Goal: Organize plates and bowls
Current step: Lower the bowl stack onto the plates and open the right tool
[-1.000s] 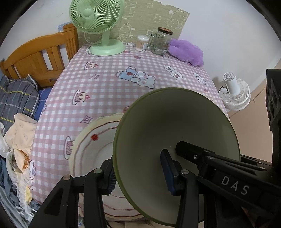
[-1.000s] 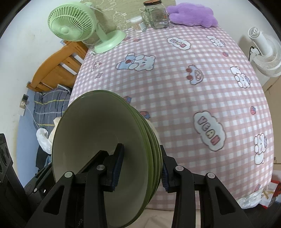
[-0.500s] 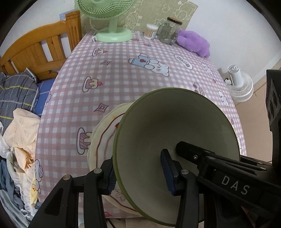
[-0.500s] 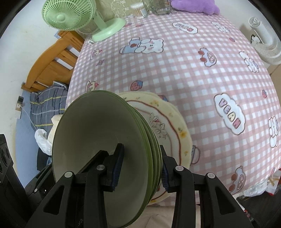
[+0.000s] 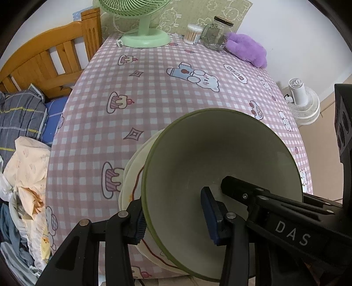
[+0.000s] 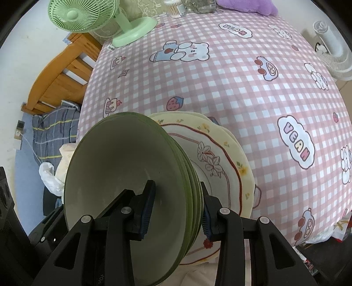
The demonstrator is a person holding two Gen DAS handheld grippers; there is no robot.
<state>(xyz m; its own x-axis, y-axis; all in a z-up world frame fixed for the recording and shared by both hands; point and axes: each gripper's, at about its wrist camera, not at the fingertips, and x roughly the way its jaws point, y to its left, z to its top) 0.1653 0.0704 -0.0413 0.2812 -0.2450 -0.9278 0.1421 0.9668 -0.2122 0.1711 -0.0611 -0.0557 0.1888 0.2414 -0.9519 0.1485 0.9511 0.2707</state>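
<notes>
Both grippers, left gripper (image 5: 173, 222) and right gripper (image 6: 176, 211), clamp the stacked green bowls (image 6: 132, 187) above the cream plates (image 6: 220, 167); setting down appears to remain.

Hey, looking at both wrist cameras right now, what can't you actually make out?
- Left wrist: most of the cream plates, hidden behind the green bowls.
- Right wrist: whether the bowls touch the plates; the stack hides that.
- Right wrist: the jar, cut off by the top edge.
- Both: the bowls' undersides.
</notes>
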